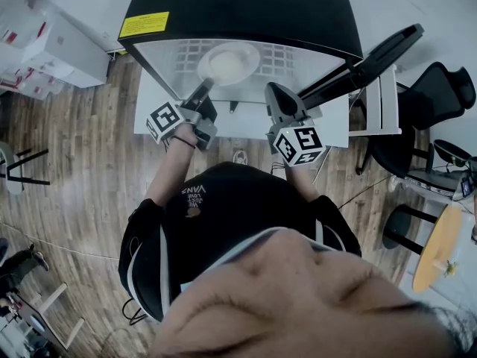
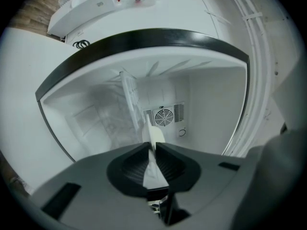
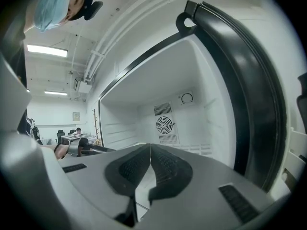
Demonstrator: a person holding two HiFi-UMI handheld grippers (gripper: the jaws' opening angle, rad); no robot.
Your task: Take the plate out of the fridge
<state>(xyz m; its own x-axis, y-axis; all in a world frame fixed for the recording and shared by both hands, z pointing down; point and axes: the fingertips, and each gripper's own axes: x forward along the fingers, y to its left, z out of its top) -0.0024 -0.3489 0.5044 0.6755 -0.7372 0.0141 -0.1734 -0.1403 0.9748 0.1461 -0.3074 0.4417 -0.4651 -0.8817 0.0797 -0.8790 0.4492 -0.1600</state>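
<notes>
A round white plate point(image 1: 231, 62) lies on the wire shelf point(image 1: 298, 57) inside the open fridge point(image 1: 223, 6). My left gripper point(image 1: 206, 86) reaches into the fridge and is shut on the plate's near rim. In the left gripper view the plate point(image 2: 156, 137) shows edge-on, pinched between the dark ribbed pads point(image 2: 136, 163) of the left gripper point(image 2: 152, 146). My right gripper point(image 1: 274, 94) hovers just right of the plate at the fridge's mouth, apart from it. Its jaws meet with nothing between them in the right gripper view, where the right gripper point(image 3: 150, 146) faces the white interior.
The fridge door point(image 1: 373, 54) stands swung open to the right. A round fan vent point(image 3: 164, 125) sits on the back wall. Black office chairs point(image 1: 432, 99) and a round wooden table point(image 1: 436, 248) stand to the right, white boxes point(image 1: 45, 43) to the left on the wood floor.
</notes>
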